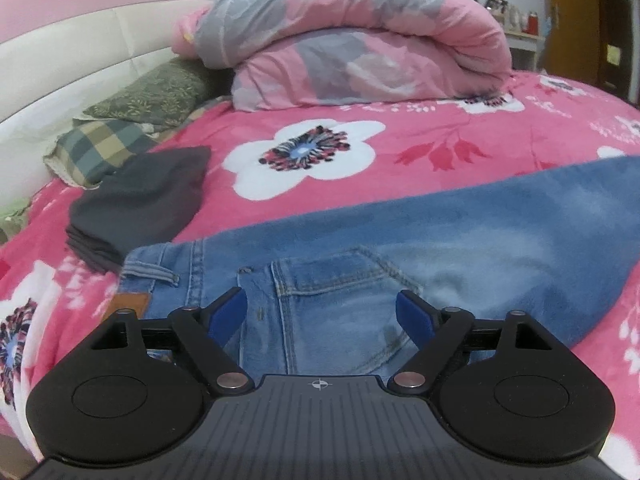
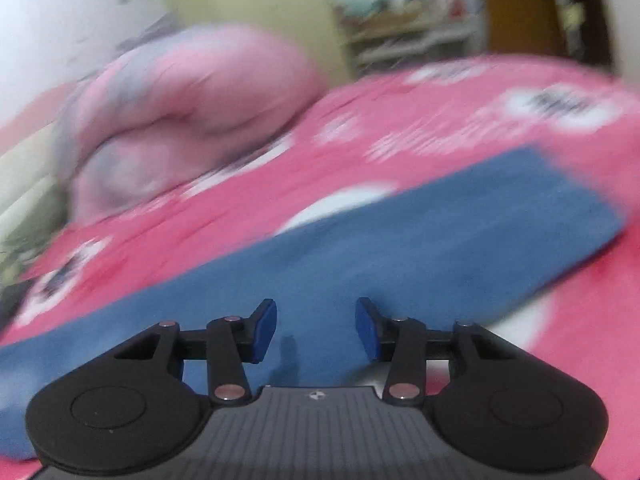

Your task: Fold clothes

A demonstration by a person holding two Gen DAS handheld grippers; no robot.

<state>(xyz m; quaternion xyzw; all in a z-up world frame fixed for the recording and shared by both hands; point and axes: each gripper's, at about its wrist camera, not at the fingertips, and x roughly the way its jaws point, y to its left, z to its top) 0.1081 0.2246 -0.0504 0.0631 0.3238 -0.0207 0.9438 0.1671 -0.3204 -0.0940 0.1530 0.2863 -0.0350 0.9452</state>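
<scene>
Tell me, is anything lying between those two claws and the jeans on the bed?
Nothing visible. The left gripper and right gripper sit directly over the jeans, jaws open and empty. The folded dark garment lies off beside the waistband.

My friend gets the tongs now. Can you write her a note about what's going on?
Left tongs: open, empty, over the jeans' back pocket.
Right tongs: open, empty, over a jeans leg; that picture is blurry.
Jeans lie stretched out across the pink bedspread.
Done: a dark folded garment sits beside the jeans' waist.
Left: the jeans still look in need of folding.
</scene>
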